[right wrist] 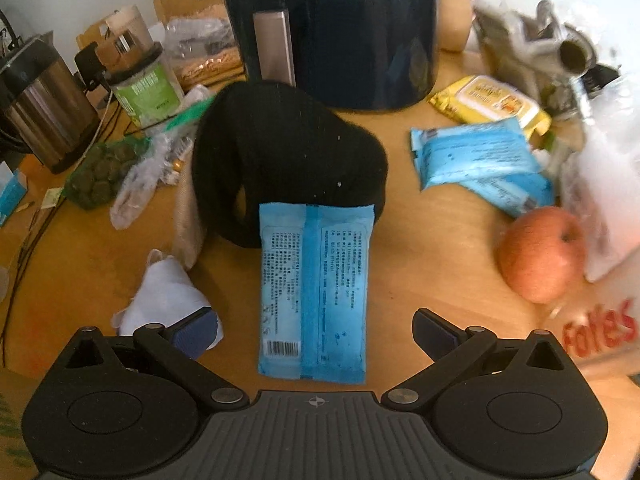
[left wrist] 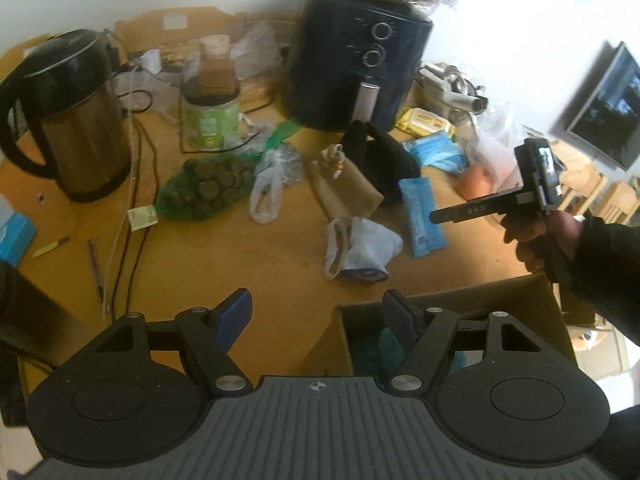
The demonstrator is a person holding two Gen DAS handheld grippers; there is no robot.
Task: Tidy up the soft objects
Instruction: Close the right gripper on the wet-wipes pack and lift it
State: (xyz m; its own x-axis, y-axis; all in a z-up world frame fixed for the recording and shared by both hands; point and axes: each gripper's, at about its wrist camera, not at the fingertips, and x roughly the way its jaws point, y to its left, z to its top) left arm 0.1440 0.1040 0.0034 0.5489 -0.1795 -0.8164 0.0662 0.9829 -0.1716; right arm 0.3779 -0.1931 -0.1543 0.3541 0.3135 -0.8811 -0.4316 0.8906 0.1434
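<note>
Right wrist view shows the right gripper [right wrist: 316,330] with jaws spread wide and empty, poised above the near end of a blue wipes packet [right wrist: 316,292] lying flat on the wooden table [right wrist: 432,248]; no pad touches it. The packet's far end meets a black knit hat [right wrist: 288,152]. A white sock [right wrist: 168,296] is partly hidden behind one finger. The left gripper [left wrist: 316,314] also stands open, holding nothing, over the edge of a cardboard box [left wrist: 516,292] whose teal contents are too dark to identify.
</note>
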